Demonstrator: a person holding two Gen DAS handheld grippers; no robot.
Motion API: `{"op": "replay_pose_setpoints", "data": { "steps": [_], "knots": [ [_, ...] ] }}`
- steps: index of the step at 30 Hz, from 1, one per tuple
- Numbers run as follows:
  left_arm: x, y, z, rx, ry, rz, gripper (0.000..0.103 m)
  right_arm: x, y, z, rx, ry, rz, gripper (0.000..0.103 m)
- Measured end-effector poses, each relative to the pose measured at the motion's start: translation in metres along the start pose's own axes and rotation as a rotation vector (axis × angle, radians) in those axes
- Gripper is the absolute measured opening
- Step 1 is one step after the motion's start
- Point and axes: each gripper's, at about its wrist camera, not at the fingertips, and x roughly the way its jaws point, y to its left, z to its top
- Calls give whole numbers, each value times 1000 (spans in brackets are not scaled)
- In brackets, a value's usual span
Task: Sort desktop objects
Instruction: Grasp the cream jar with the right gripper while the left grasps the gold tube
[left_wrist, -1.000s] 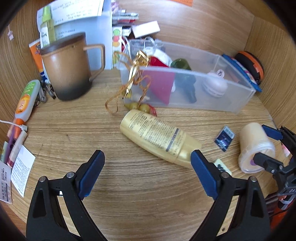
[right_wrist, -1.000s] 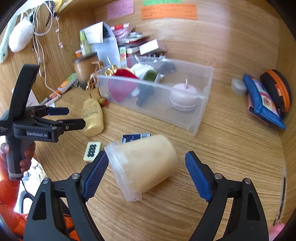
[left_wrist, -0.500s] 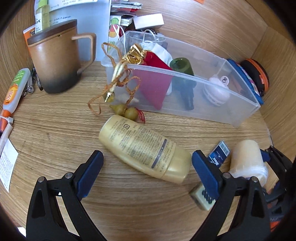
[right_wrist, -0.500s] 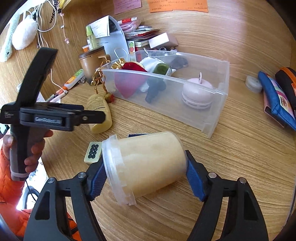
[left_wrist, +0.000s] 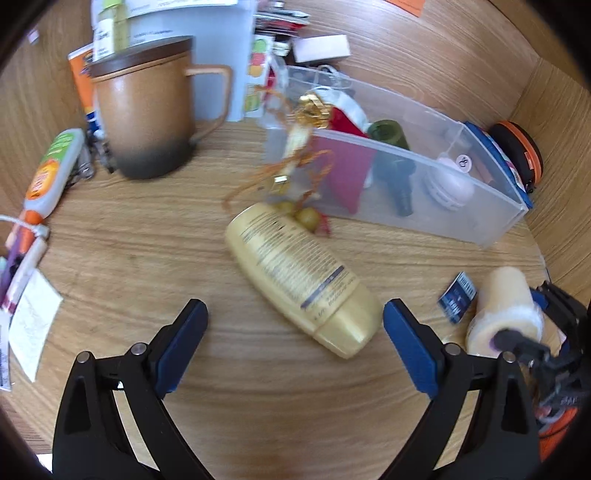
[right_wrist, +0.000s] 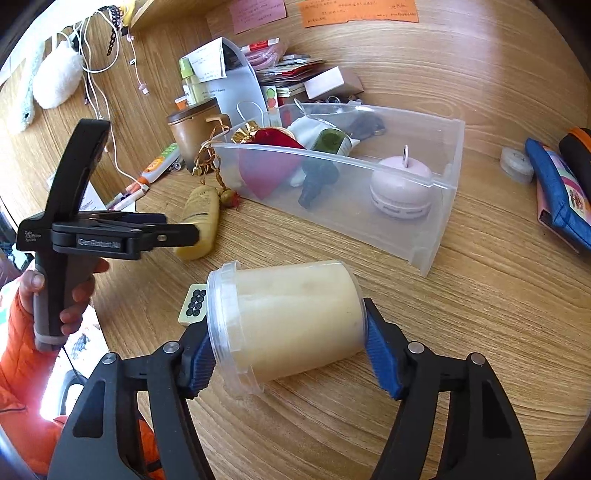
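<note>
My right gripper (right_wrist: 288, 343) is shut on a cream-filled clear plastic jar (right_wrist: 291, 321) lying on its side, its lid to the left; the jar also shows in the left wrist view (left_wrist: 506, 314). My left gripper (left_wrist: 295, 332) is open, its fingers on either side of the cap end of a gold lotion bottle (left_wrist: 299, 277) lying on the desk; the bottle also shows in the right wrist view (right_wrist: 199, 221). A clear plastic bin (left_wrist: 491, 218) behind holds a red pouch, a green dropper bottle and a pink round gadget.
A brown mug (left_wrist: 147, 118) stands back left beside tubes and pens (left_wrist: 48, 177). A mahjong tile (right_wrist: 194, 302) and a small blue card (left_wrist: 458, 299) lie near the jar. A blue pouch (right_wrist: 557, 192) and an orange-rimmed case (left_wrist: 517, 151) sit at right.
My right gripper closed onto the jar and lifted it slightly. My left gripper moved forward around the gold bottle's cap end, still open.
</note>
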Motion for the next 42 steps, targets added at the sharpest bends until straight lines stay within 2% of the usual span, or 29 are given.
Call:
{"op": "replay_pose_setpoints", "data": {
  "steps": [5, 12, 19, 22, 23, 25, 29, 33, 37, 38, 39, 40, 42],
  "knots": [
    [-4, 10, 3, -18, 20, 4, 97, 2, 5, 2, -39, 10, -14, 68],
    [21, -13, 16, 20, 41, 21, 97, 9, 5, 6, -41, 34, -15, 68],
    [30, -24, 26, 84, 7, 75, 70, 16, 6, 8, -46, 57, -29, 66],
    [33, -30, 24, 146, -13, 117, 64, 15, 5, 8, -39, 48, -20, 63],
    [33, -31, 24, 158, -12, 106, 62, 14, 5, 8, -38, 44, -17, 63],
    [31, -29, 25, 169, 2, 101, 50, 14, 7, 8, -36, 40, -24, 63],
    [26, -18, 21, 171, 18, 94, 48, 10, 10, 5, -46, 25, -44, 63],
    [14, -8, 6, 174, 3, 122, 48, 5, 6, 5, -8, 5, -39, 63],
    [-2, -5, -3, 165, -23, 104, 45, 1, 0, 9, 41, -15, -25, 63],
    [-7, -4, -3, 169, -39, 103, 43, -1, -1, 11, 46, -20, -25, 63],
    [-12, -5, -3, 176, -54, 97, 30, -3, 0, 12, 49, -26, -29, 63],
    [-17, -7, -2, 179, -60, 76, 26, -4, 1, 13, 47, -30, -32, 63],
    [-22, -13, 1, 207, -65, 47, 23, -6, 3, 17, 44, -37, -39, 63]
  ]
}}
